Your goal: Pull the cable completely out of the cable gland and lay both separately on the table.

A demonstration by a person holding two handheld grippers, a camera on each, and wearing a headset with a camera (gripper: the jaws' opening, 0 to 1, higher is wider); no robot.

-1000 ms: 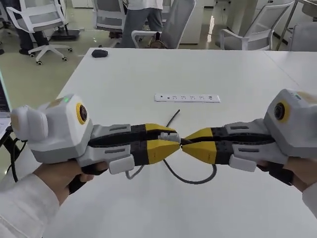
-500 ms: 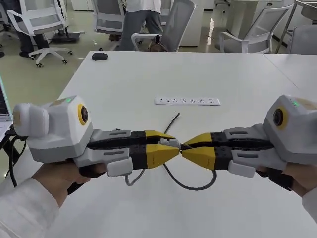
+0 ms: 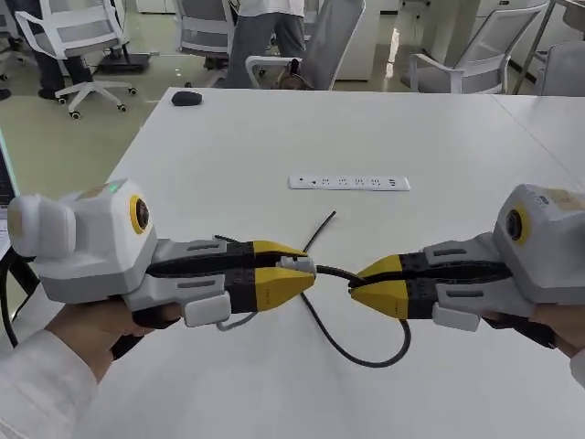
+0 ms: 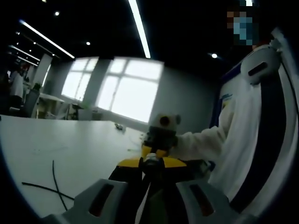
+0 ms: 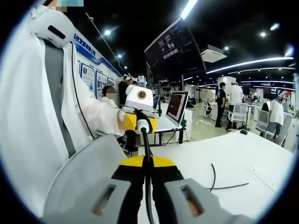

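My left gripper is shut on the small grey cable gland, held above the white table. A black cable comes out of the gland and spans a short gap to my right gripper, which is shut on it. Past the right jaws the cable sags in a loop on the table, and its free end points away. In the right gripper view the cable runs from my shut jaws straight to the gland. The left gripper view has the gland between its yellow tips.
A white power strip lies beyond the grippers at mid-table. A dark mouse sits near the far edge. Office chairs and a person stand behind the table. A laptop stands on a desk to the left.
The two grippers have drawn apart sideways. Their tips touched before; now a short stretch of black cable shows between gland and right gripper, and the loop on the table has shifted.
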